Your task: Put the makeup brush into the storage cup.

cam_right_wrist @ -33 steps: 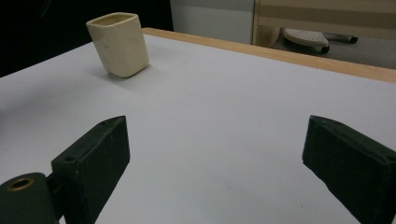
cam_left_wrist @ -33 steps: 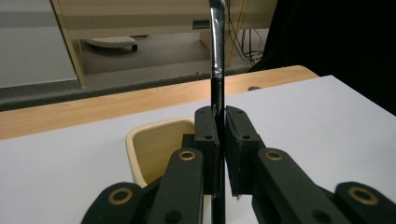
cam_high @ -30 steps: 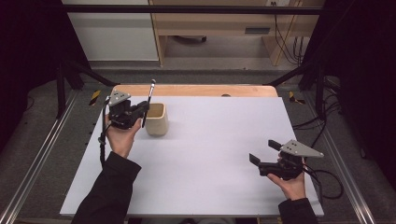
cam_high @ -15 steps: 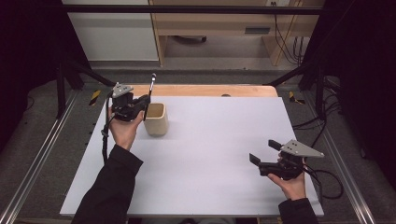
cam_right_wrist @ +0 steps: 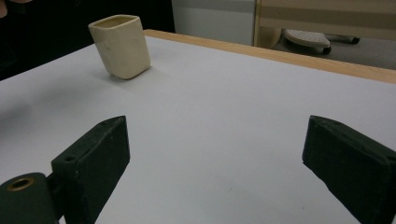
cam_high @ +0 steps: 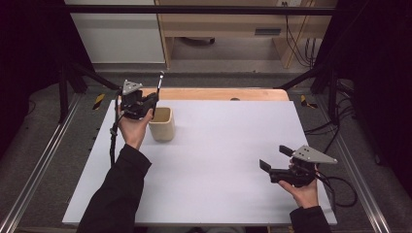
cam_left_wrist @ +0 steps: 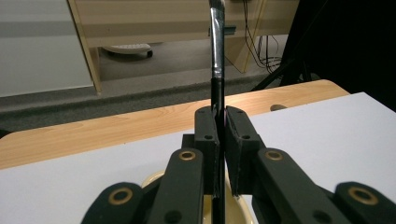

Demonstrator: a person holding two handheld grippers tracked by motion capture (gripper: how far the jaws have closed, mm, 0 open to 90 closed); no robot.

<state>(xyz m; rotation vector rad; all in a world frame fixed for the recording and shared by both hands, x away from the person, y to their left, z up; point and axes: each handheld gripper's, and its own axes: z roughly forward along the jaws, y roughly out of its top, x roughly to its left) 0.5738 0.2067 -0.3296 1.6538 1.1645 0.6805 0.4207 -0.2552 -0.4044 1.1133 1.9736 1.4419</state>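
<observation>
Jaws of the left gripper (cam_high: pixel 148 104) pinch a thin brush (cam_left_wrist: pixel 216 51) upright over the cream cup (cam_high: pixel 162 124) at far left. Lower it straight in. Right gripper (cam_high: pixel 273 164) waits spread, near right.

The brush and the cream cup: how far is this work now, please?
Done: the left gripper is shut on the brush and holds it upright, above the cup. In hand: bringing it to the cup's opening. Left: lowering it in and letting go. The right gripper waits open over the white table.
</observation>
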